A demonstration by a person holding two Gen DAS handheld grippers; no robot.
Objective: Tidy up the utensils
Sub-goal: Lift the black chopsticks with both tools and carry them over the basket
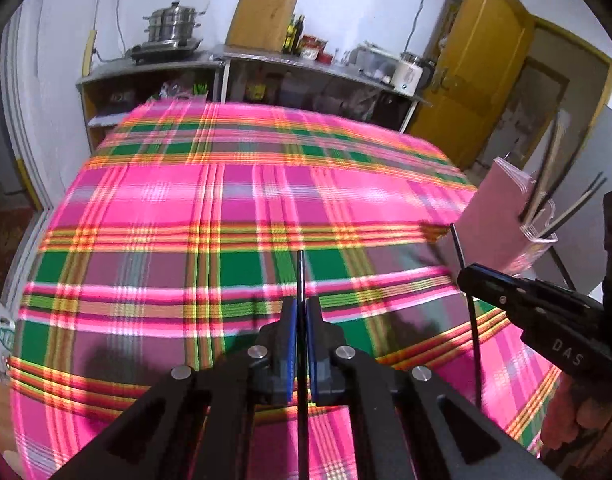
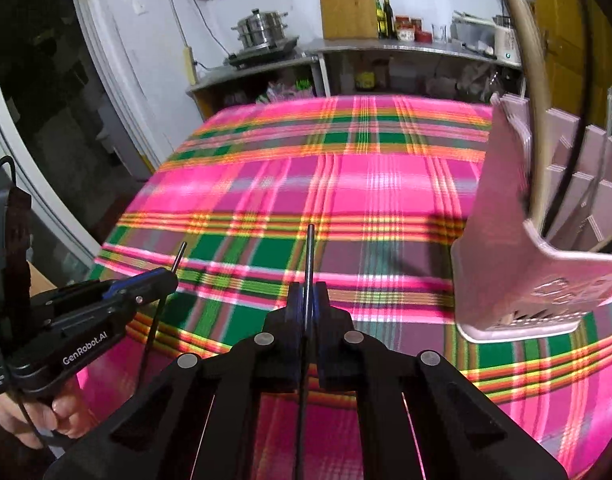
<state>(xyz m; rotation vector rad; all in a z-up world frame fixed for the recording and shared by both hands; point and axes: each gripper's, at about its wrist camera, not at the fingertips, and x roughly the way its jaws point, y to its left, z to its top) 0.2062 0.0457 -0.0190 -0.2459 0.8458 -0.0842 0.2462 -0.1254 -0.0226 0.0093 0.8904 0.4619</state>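
While both tools hang above the plaid-covered counter (image 1: pixel 209 216), each pinches a thin dark chopstick, so the step in hand looks like carrying the pair toward the holder. Furthest left is the left tool (image 1: pixel 301 312), its blue-lined jaws nearly shut on the left chopstick (image 1: pixel 300 276), which stands up between them and clear of the cloth. Beside it, the right tool (image 2: pixel 307 300) is clamped just as narrowly on the right chopstick (image 2: pixel 310 256), also upright. Further right stands the pink utensil holder (image 2: pixel 502 216) on the cloth, divided into compartments, with a few sticks and a pale curved handle already leaning in it.

The next move, I judge, calls for swinging each chopstick rightward over the holder's rim, tipping it so the lower end points into a compartment, then easing the jaws apart. Both sticks are slender and could slip or pivot in the grip.

Seen from the left wrist, the right tool's side reads "DAS"; seen from the right wrist, the left tool's side reads "GenRobot.AI". Raised lettering on the holder's front is too blurred to read.
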